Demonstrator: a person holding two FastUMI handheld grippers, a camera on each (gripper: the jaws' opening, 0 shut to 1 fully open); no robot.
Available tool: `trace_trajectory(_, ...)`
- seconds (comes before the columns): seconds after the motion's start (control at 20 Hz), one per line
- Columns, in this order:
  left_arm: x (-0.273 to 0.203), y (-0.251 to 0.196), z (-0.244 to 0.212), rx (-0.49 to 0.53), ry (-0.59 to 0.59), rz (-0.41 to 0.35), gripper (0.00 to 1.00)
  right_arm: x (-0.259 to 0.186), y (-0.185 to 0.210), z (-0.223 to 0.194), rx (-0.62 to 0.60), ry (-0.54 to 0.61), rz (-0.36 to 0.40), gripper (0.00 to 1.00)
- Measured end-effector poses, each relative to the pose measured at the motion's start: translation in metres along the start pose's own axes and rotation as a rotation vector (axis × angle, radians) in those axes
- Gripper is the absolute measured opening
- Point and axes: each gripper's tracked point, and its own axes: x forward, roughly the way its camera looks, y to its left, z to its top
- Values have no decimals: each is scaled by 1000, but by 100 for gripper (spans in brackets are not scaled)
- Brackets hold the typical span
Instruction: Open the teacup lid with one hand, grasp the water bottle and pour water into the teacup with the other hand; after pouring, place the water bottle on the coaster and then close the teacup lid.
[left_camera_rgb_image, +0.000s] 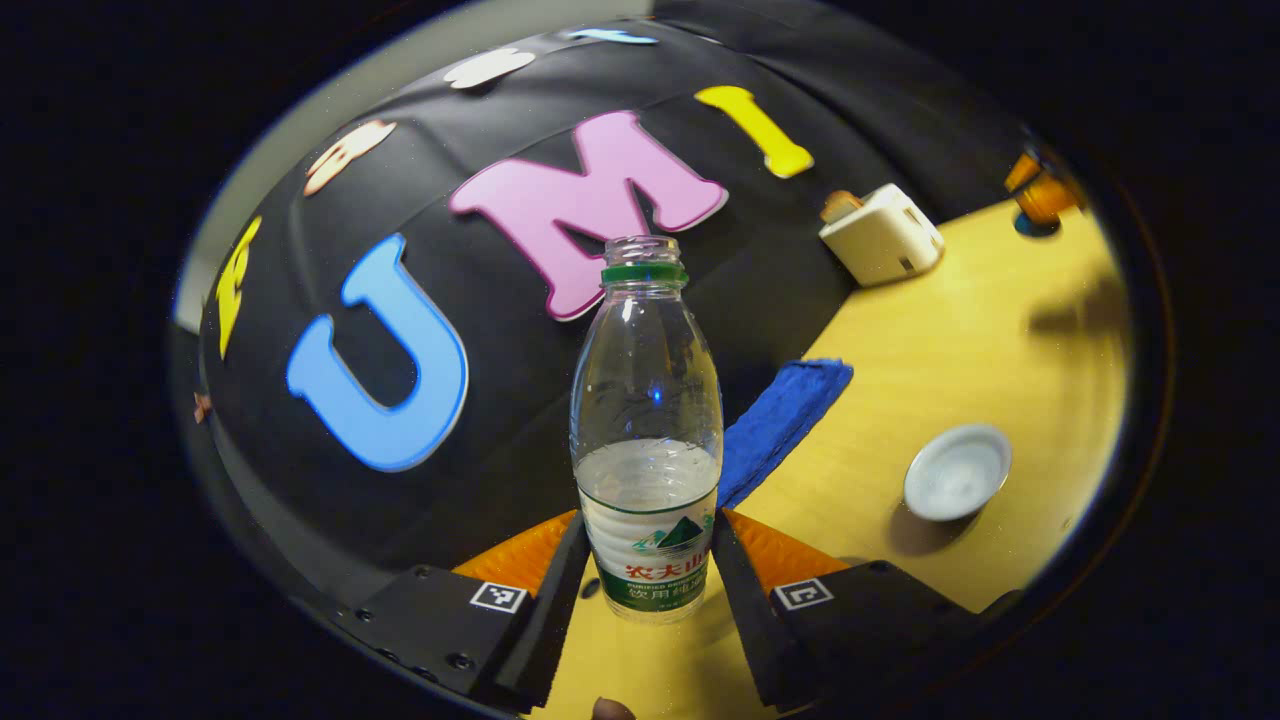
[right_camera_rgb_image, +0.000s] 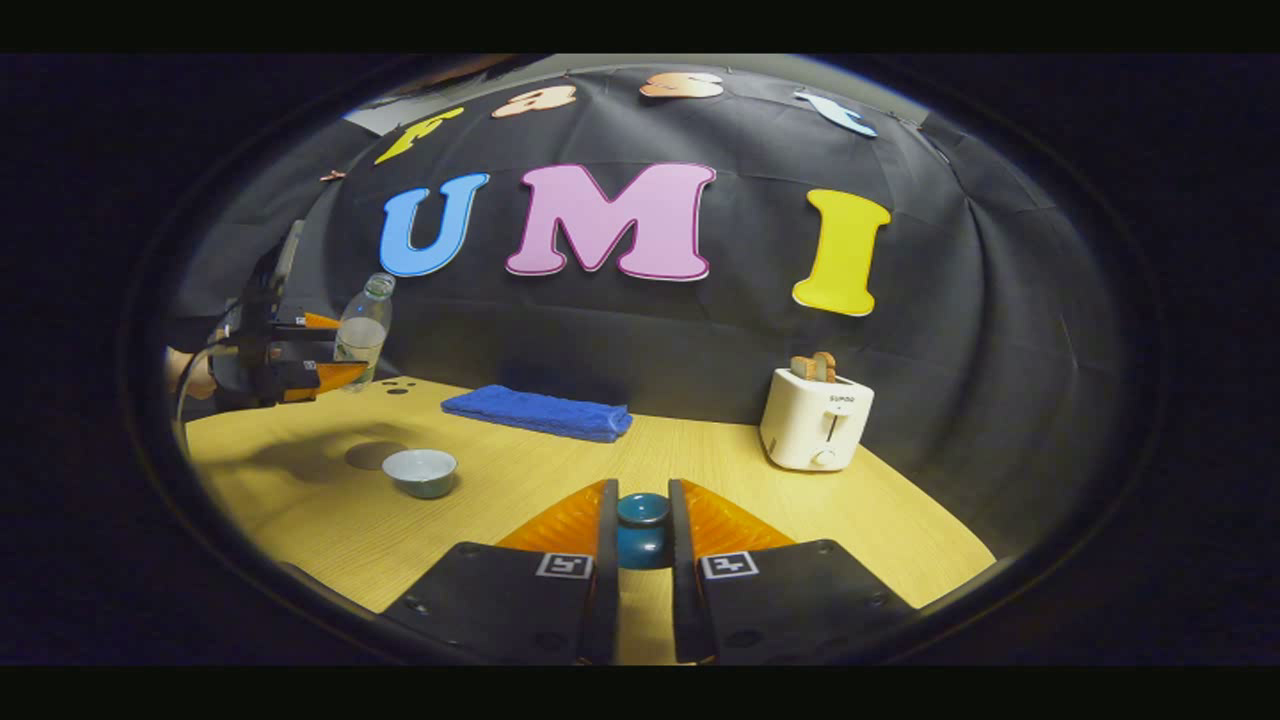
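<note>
At the bottom of the left gripper view, the left hand-held gripper (left_camera_rgb_image: 648, 590) has both fingers pressed against the label band of the water bottle (left_camera_rgb_image: 646, 440), which stands upright in the centre of the frame, uncapped and under half full. The low grip leaves the neck free, which should suit tipping it toward the cup. In the right gripper view the bottle hangs clear above the counter (right_camera_rgb_image: 700, 460) at the left of the frame, so it looks lifted and on its way to pouring.

At the bottom centre of the right gripper view, the right hand-held gripper (right_camera_rgb_image: 642, 560) is closed narrowly on the teacup lid (right_camera_rgb_image: 642, 530) — a dark teal piece held by its knob between the fingers. Holding it off to one side probably keeps the cup open for the pour.

Farther out, the teacup (left_camera_rgb_image: 957, 471) sits open at the right of the left gripper view, a pale bowl with no water visible in it. A round patch on the counter just behind it, seen in the right gripper view, may be the coaster (right_camera_rgb_image: 375, 455) — I cannot be sure.

Beyond lie a folded blue towel (right_camera_rgb_image: 540, 412) and, at the right, a white toaster (right_camera_rgb_image: 815, 420) near the wall.
</note>
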Motion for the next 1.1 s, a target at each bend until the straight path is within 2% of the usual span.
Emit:
trace_trajectory(0.05, 2, -5, 3, -106, -11, -23, 75, 1, 1, 1, 1, 0, 0, 24)
trace_trajectory(0.1, 0, -8, 4, -200, -17, -42, 75, 1, 3, 0, 2, 1, 1, 29)
trace_trajectory(0.25, -1, -27, 4, -403, -30, -85, 75, 1, 6, -1, 3, 4, 3, 24)
trace_trajectory(0.55, -7, -50, 9, -624, 33, -75, 76, 2, 7, 0, -5, 10, 7, 24)
trace_trajectory(0.75, -8, -55, -2, -630, 76, -65, 76, 2, 5, 2, -12, 10, 4, 24)
trace_trajectory(0.8, -9, -57, -5, -625, 81, -74, 76, 3, 6, 2, -11, 13, 5, 29)
trace_trajectory(0.85, -11, -57, -5, -622, 79, -81, 76, 2, 6, 1, -11, 14, 5, 29)
trace_trajectory(0.9, -9, -58, -5, -619, 77, -89, 76, 2, 6, 0, -12, 16, 5, 24)
trace_trajectory(0.95, -9, -58, -5, -616, 77, -95, 72, 2, 6, 1, -12, 14, 4, 24)
trace_trajectory(1.0, -9, -60, -6, -610, 78, -96, 78, 2, 7, 1, -11, 12, 6, 29)
trace_trajectory(1.05, -9, -57, -7, -606, 80, -90, 79, 3, 9, 2, -11, 13, 7, 24)
trace_trajectory(1.1, -8, -58, -6, -605, 79, -89, 79, 3, 10, 1, -11, 14, 9, 24)
